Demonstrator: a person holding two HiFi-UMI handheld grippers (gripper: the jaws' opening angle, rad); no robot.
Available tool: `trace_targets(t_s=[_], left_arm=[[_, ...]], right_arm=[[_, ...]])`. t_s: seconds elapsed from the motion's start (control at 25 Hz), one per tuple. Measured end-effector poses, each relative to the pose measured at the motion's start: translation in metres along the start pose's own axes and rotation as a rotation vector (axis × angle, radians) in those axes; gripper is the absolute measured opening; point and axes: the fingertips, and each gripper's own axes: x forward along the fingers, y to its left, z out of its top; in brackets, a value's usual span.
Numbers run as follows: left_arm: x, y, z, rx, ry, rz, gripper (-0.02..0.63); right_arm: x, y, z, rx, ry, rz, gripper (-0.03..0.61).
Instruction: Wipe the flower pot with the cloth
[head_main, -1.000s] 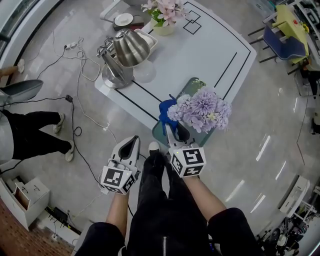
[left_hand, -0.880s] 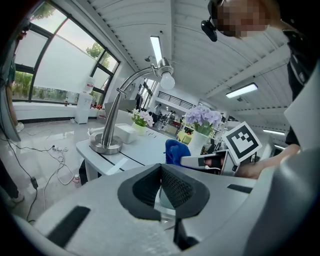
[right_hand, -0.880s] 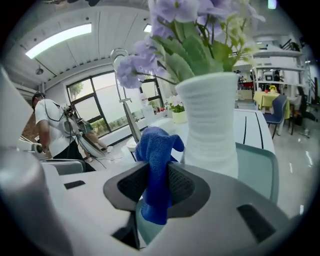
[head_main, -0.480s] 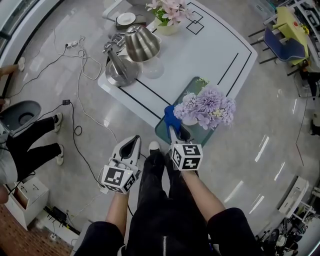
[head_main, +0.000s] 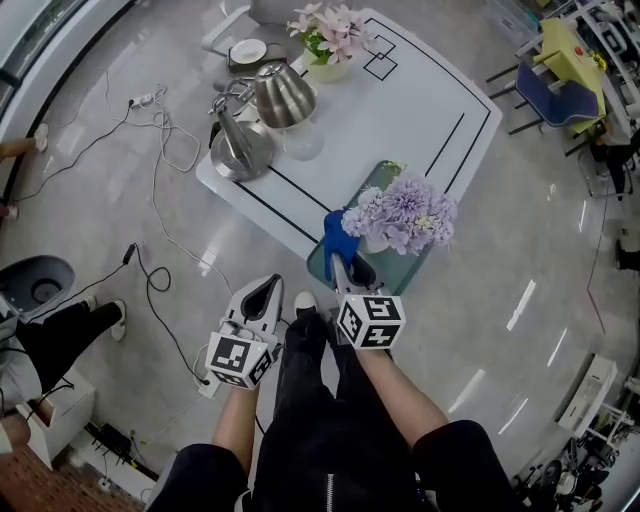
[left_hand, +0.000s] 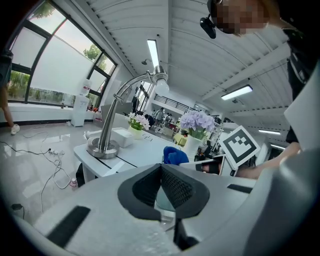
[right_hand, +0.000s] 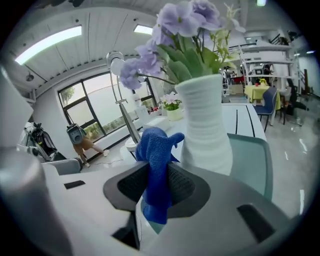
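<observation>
Flower pot (right_hand: 202, 127) white, tall and slim, ringed from lip to foot with fine horizontal ridges, slightly flared at the rim. Upright on pale green tray (right_hand: 252, 150) at the near corner of white table (head_main: 420, 90), close to the edge nearest the person. Filled with purple flowers (right_hand: 172, 22) on green stems, the blooms spreading wider than the pot and hiding most of it in the head view.

Right gripper (right_hand: 158, 172) clamped on blue cloth (right_hand: 156, 145), jaws pressed against it from both sides. Cloth bunched and standing up above the jaws, a loose tail hanging below them, surface nubbly like microfibre. Upper fold just beside the pot's left wall in the right gripper view; touching or a hair apart, not possible to say. Gripper at the table's near edge, pointing at the pot.

Left gripper (left_hand: 161, 170) with jaws brought together, nothing between them. Held lower and to the left, off the table's edge over glossy floor (head_main: 120, 200), well apart from the pot.

Silver lamp (head_main: 240, 150) at the table's far left corner.
</observation>
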Motion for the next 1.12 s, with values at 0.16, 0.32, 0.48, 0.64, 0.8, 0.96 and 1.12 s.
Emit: trace_targets(t_s=[0.16,0.32,0.48,0.64,0.8,0.96,1.12], left_arm=[[-0.008,-0.001,0.002,0.005,-0.007,0.01,0.006],[-0.014,-0.003,-0.002,0.01,-0.004,0.022,0.006],[-0.018,-0.014,-0.007,0.02,-0.002,0.027,0.006],[-0.02,-0.034,-0.008,0.038,-0.005,0.02,0.006],[-0.023,-0.065,-0.009,0.09,-0.006,0.012,0.006],[-0.024,-0.113,-0.014,0.166,0.009,-0.023,0.006],[-0.025,-0.155,-0.02,0.172,0.006,-0.058,0.006]], right_arm=[[0.005,-0.015,-0.017,0.008,0.057,-0.035,0.098],[0.006,-0.025,-0.037,0.02,0.103,-0.045,0.098],[-0.003,-0.024,-0.042,0.024,0.096,-0.004,0.098],[-0.03,-0.015,-0.032,-0.007,0.036,0.055,0.098],[-0.072,-0.015,-0.022,-0.026,-0.024,0.092,0.098],[-0.119,-0.029,-0.016,-0.037,-0.071,0.103,0.098],[-0.166,-0.048,-0.015,-0.045,-0.109,0.098,0.098]])
